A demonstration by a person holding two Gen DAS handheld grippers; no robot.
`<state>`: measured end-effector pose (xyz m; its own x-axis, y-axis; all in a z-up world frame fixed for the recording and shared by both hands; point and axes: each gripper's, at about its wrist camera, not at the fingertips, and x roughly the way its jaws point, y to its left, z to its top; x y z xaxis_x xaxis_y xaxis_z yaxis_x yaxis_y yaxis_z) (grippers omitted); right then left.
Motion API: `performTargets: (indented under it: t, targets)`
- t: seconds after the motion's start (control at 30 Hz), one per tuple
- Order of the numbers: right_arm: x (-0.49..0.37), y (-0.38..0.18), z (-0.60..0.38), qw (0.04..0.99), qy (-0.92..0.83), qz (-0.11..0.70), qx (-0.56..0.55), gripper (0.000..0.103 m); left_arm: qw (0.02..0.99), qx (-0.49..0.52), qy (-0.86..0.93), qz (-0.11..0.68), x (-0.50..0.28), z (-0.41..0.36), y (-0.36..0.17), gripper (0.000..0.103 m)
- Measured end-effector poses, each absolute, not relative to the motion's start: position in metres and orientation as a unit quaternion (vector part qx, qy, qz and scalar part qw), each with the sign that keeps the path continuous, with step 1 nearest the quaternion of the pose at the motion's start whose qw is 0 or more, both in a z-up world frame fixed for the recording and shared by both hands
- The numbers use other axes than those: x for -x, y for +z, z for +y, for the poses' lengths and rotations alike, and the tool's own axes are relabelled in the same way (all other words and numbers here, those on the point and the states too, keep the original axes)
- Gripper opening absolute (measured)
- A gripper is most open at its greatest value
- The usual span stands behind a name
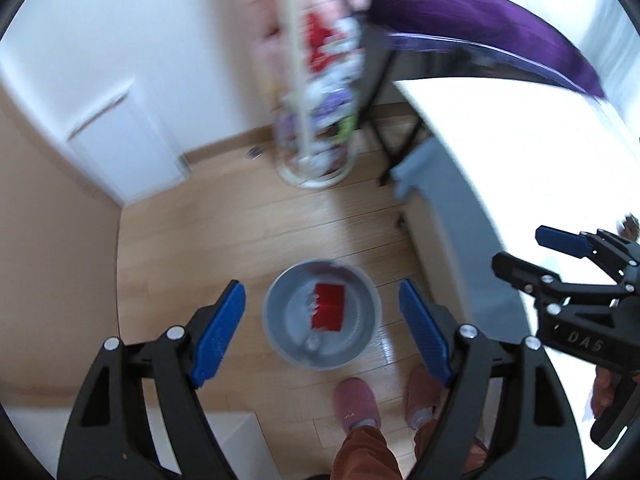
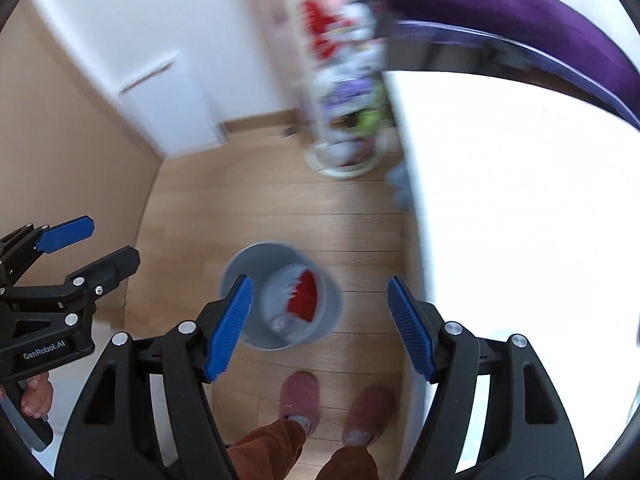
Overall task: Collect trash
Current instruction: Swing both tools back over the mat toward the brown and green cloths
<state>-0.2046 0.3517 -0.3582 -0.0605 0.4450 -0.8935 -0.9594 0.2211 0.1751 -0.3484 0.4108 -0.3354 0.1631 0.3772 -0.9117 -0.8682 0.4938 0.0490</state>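
Below, both grippers' jaws spread and empty over grey bin with red wrapper inside.

Bin: grey. Wrapper inside: red. Fingers: blue, ribbed. Slippers: pink. Floor: pale wood planks. Cloth, upper right: purple.

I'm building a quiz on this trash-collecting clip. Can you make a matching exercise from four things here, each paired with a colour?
Things:
1. bin
2. wrapper inside the bin
3. slippers
4. cloth on the table

Colours:
A. purple
B. pink
C. grey
D. red

Pairs: 1-C, 2-D, 3-B, 4-A
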Motion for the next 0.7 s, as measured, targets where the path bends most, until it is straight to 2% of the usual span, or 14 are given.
performTargets:
  t: [0.23,0.4,0.7]
  targets:
    - [0.097,-0.306,0.247,0.731,0.439,0.482,0.203,0.068,0.785,0.186,0.326,0.493,0.23,0.377,-0.292,0.079]
    - [0.026,-0.254,0.157,0.795,0.348,0.473,0.153,0.074,0.826,0.137,0.241,0.491,0.142,0.329,-0.249,0.079]
    - [-0.062,-0.187,0.022,0.851,0.234,0.465,0.075,0.075,0.862,0.082,0.117,0.486,0.012,0.231,-0.184,0.079]
